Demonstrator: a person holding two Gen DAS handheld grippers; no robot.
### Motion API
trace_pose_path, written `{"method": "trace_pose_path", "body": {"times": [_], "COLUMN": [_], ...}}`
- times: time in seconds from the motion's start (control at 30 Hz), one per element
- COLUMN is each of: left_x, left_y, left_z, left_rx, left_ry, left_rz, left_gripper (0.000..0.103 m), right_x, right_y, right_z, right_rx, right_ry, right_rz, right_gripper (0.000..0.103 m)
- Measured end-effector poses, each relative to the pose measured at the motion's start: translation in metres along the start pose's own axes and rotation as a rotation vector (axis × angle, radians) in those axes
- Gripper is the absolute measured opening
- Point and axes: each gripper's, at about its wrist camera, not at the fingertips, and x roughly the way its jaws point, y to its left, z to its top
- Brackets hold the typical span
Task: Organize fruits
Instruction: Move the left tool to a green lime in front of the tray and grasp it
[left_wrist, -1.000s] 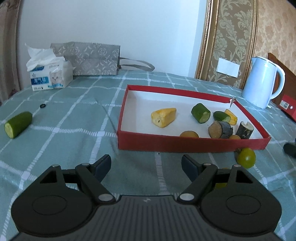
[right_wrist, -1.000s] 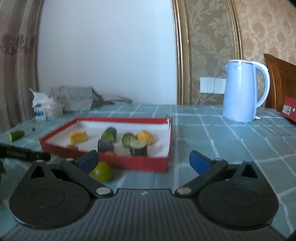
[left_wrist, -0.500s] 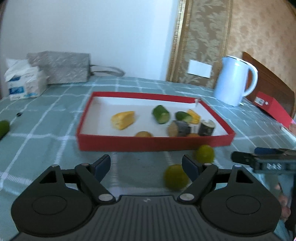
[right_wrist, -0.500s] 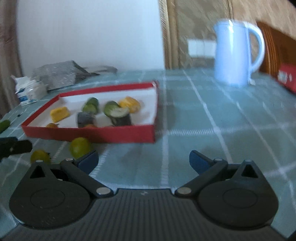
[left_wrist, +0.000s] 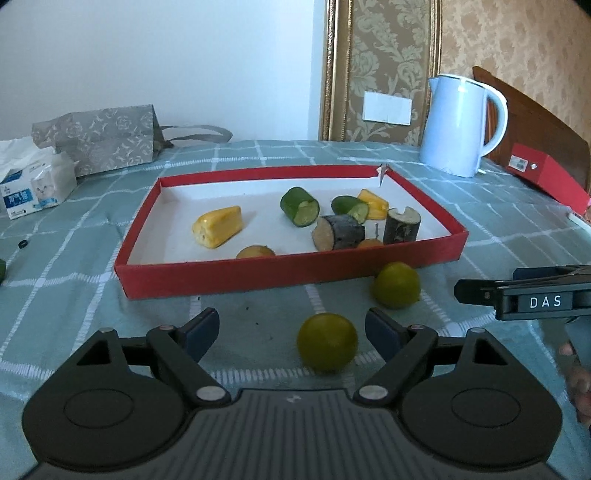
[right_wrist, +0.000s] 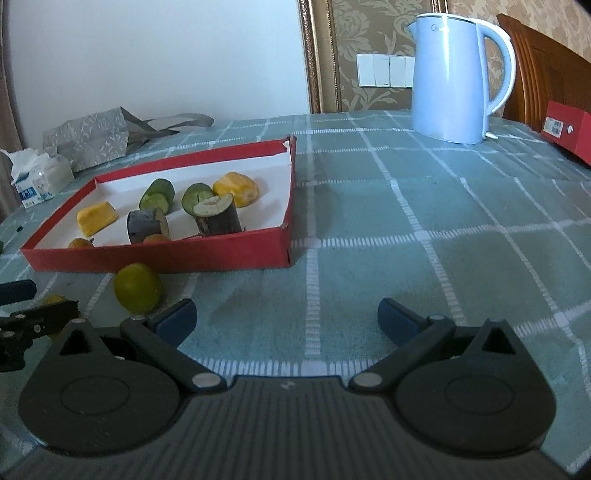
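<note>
A red tray (left_wrist: 288, 275) with a white floor holds yellow chunks, green cucumber pieces (left_wrist: 300, 206), dark cane pieces and small orange fruits. Two limes lie on the checked cloth in front of it. The nearer lime (left_wrist: 327, 347) sits between the fingers of my left gripper (left_wrist: 291, 326), close to the right finger; the jaws are closing, and the pads do not touch it. The other lime (left_wrist: 396, 284) rests by the tray's front wall. In the right wrist view that lime (right_wrist: 137, 288) is just left of my right gripper (right_wrist: 286, 317), which stands open over bare cloth.
A pale blue kettle (left_wrist: 461, 125) stands at the back right, with a red box (left_wrist: 546, 177) and a wooden chair beyond it. A tissue pack (left_wrist: 33, 184) and a grey bag (left_wrist: 99, 136) sit at the back left. A person's hand shows at the right edge.
The left view has swung right: the cucumber on the cloth slid out at the left edge and a lime now lies between the fingers. The right gripper tilted down toward the cloth.
</note>
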Motion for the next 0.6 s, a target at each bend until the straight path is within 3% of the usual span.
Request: {"method": "trace_pose_path", "body": {"times": [0.2,0.33,0.47,0.6], "left_x": [0.005,0.006,0.005,0.004], "left_y": [-0.004,-0.011,-0.012,-0.014], "left_z": [-0.004,-0.006,-0.005,-0.006], "left_rx": [0.009,0.056,0.064,0.074], "left_ry": [0.029,0.027,0.022,0.018], "left_rz": [-0.009,0.005,-0.018,-0.025], "left_gripper": [0.062,0.054,0.036,0.033], "right_x": [0.001,0.001,0.001,0.001], "right_y": [0.002,0.003,0.003,0.003], "right_z": [0.000,0.000,0.000,0.000], "right_rx": [-0.014,-0.019,-0.020,-0.021], "right_ry": [0.006,0.007,0.008,0.008], "right_rz": [-0.010,-0.013,-0.014,-0.014], "right_gripper": [0.103,0.103,0.103,0.103]}}
